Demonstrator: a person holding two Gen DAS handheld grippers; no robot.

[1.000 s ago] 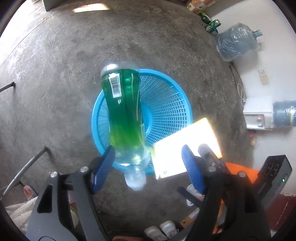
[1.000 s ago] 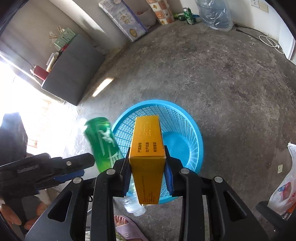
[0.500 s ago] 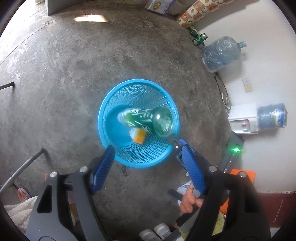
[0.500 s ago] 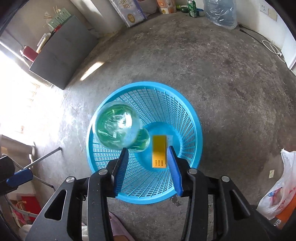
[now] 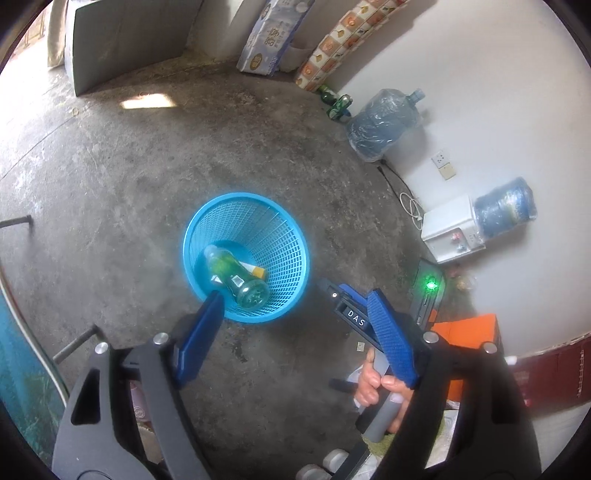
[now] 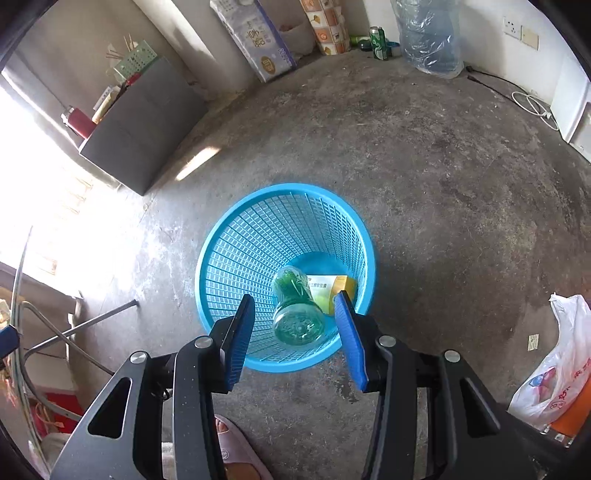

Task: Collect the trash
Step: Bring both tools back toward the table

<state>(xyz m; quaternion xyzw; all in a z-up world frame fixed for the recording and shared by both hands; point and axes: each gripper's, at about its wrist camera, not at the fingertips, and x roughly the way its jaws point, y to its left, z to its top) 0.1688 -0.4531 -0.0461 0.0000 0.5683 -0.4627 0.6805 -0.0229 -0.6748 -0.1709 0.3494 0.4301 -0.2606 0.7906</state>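
- Trash sits inside the blue mesh wastebasket [image 6: 236,258], which stands upright on the bare concrete floor [image 6: 424,177].
- Inside it, a green plastic bottle [image 6: 295,310] lies tilted, its clear base up toward the rim and its neck down toward the bottom.
- Just beside the bottle, touching it, lies a yellow and white carton [image 6: 332,288] on the basket's solid bottom.
- From the left wrist view the same wastebasket [image 5: 280,236] shows the bottle [image 5: 232,273] lying over the carton [image 5: 255,271].
- Left gripper [image 5: 295,325] hovers above the floor near the basket, its blue jaws spread wide with nothing between them.
- Right gripper [image 6: 295,339] hangs over the near rim of the basket, its jaws parted wide and holding nothing; the bottle shows in the gap below them, apart from both pads.
- In the left wrist view the right gripper [image 5: 351,314] appears past the left one's right jaw, with the person's right hand [image 5: 376,384] wrapped around its handle.
- Against the far wall stand a wrapped water jug [image 6: 428,33], a green can [image 6: 378,42] and a pack of tissue rolls [image 6: 255,37].
- At the right edge lies a white plastic bag [image 6: 554,369].
- Near the bottom edge is a pink slipper [image 6: 236,450].
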